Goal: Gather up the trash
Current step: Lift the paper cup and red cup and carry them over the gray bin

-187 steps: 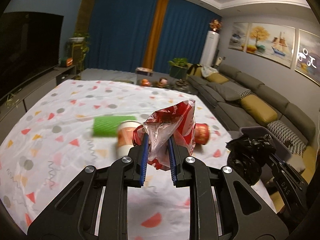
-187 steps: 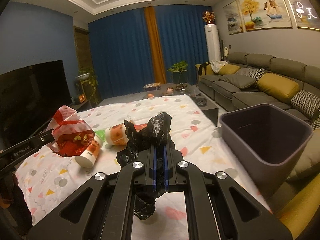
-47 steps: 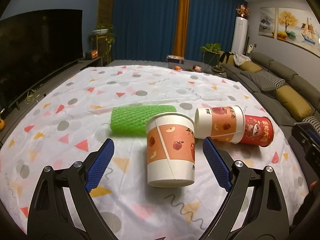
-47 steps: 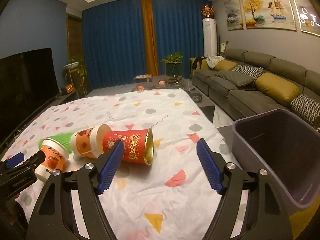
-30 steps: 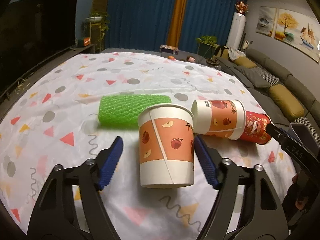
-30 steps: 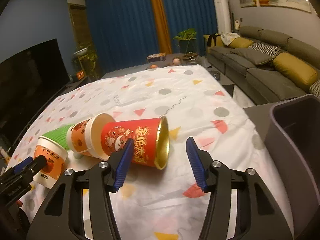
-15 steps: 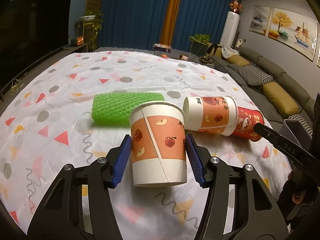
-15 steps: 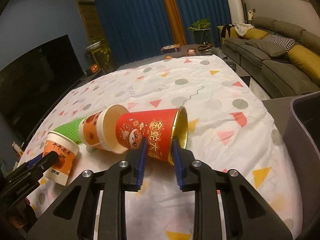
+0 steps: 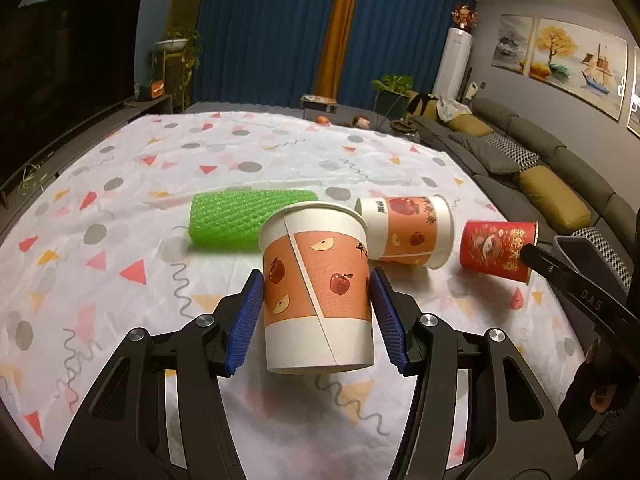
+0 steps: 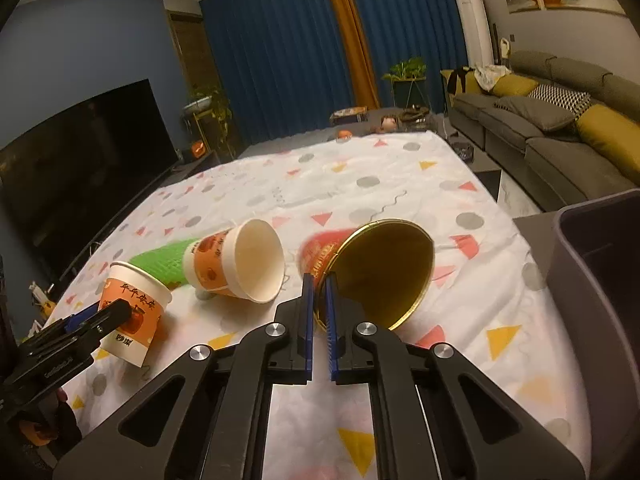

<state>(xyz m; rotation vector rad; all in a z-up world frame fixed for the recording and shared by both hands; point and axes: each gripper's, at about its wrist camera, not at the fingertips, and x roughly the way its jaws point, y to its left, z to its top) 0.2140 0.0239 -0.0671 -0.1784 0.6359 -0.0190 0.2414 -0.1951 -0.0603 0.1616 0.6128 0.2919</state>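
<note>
Gripping an upright cup (image 9: 318,292) in the left tool (image 9: 316,316), seemingly just off the tabletop (image 9: 120,208); pinching the red cup (image 10: 376,268) by its rim in the right tool (image 10: 318,312), readying both for the bin (image 10: 600,280) alongside.

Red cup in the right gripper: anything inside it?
From the right wrist, the red cup shows only a bare gold lining. Its bottom is hidden by the rim and the right gripper pinching it.
</note>
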